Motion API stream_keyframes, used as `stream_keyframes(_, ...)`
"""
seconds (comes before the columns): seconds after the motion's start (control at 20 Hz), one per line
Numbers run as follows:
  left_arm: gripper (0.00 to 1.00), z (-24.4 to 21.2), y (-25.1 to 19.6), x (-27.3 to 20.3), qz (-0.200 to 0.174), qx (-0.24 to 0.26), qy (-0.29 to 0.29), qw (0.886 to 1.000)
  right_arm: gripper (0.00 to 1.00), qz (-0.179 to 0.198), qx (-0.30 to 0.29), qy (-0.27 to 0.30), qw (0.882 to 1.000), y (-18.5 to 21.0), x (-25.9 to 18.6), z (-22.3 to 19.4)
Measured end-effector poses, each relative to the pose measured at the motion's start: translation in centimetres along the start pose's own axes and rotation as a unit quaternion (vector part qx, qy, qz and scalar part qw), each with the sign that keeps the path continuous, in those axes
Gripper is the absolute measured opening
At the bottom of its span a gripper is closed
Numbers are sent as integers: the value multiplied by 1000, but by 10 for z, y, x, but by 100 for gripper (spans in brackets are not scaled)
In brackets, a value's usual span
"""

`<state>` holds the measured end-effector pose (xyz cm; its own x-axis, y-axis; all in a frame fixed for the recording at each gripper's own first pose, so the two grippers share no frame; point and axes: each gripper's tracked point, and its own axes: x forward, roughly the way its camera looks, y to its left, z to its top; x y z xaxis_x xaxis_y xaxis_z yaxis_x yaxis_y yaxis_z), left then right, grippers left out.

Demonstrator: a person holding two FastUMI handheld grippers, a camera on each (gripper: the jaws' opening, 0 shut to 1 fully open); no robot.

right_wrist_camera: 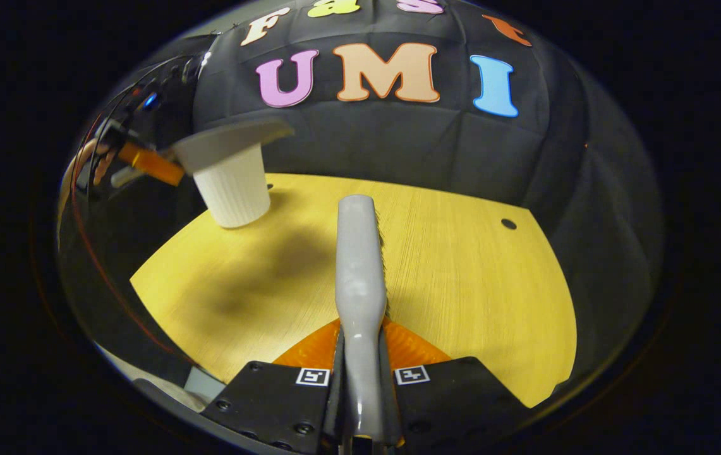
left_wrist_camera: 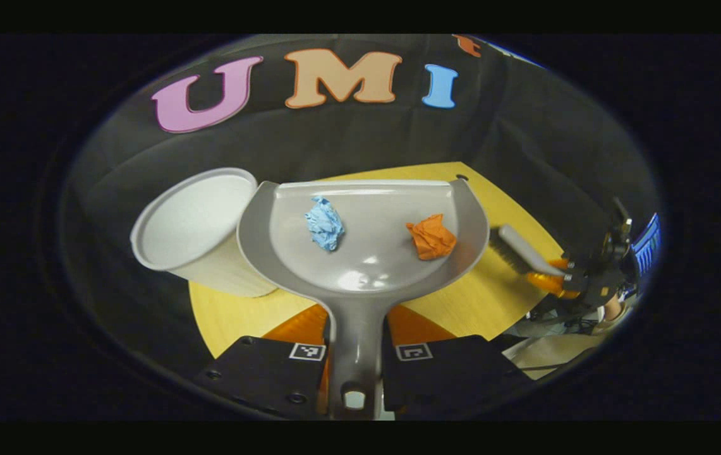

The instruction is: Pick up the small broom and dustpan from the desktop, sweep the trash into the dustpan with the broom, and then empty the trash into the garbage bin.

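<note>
A grey dustpan [left_wrist_camera: 366,253] is held by its handle in my left gripper [left_wrist_camera: 357,328], both fingers pressing on it. A blue paper ball [left_wrist_camera: 324,222] and an orange paper ball [left_wrist_camera: 431,236] lie in the pan. The white ribbed bin [left_wrist_camera: 196,234] stands just left of the pan, rim open. In the right gripper view the dustpan [right_wrist_camera: 227,142] hangs over the top of the bin [right_wrist_camera: 234,186], with the left gripper [right_wrist_camera: 148,163] behind it. My right gripper [right_wrist_camera: 360,344] is shut on the grey broom [right_wrist_camera: 359,272], which hangs above the table. The broom [left_wrist_camera: 521,249] and right gripper [left_wrist_camera: 563,278] also appear far right.
The yellow wooden tabletop [right_wrist_camera: 474,272] has a small hole [right_wrist_camera: 508,224] near its far right edge. Black cloth wall rises behind the table. A person's hand [left_wrist_camera: 613,309] holds the right gripper beyond the table's edge.
</note>
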<state>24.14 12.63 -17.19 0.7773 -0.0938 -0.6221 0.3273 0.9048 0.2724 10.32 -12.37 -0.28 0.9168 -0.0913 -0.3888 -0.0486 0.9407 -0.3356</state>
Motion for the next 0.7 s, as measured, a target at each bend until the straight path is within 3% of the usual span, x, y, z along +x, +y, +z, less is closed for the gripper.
stream_keyframes(0.15, 26, -7, 11, 6, 68, -5, 5, 998, 22, 31, 36, 24, 999, 27, -11, -39)
stream_keyframes(0.25, 26, -11, 23, 5, 140, 13, 38, 989, 22, 43, 50, 35, 997, 38, -17, -52)
stream_keyframes(0.35, 25, -13, 30, -2, 220, 39, 86, 971, 22, 46, 56, 41, 997, 41, -23, -60)
stream_keyframes(0.45, 27, -12, 28, -8, 276, 70, 134, 949, 22, 46, 59, 42, 996, 42, -27, -63)
stream_keyframes(0.55, 27, -10, 25, -7, 309, 114, 185, 926, 22, 45, 64, 40, 996, 41, -28, -61)
stream_keyframes(0.7, 26, 1, 15, -3, 329, 179, 234, 897, 22, 51, 109, 31, 992, 38, -32, -54)
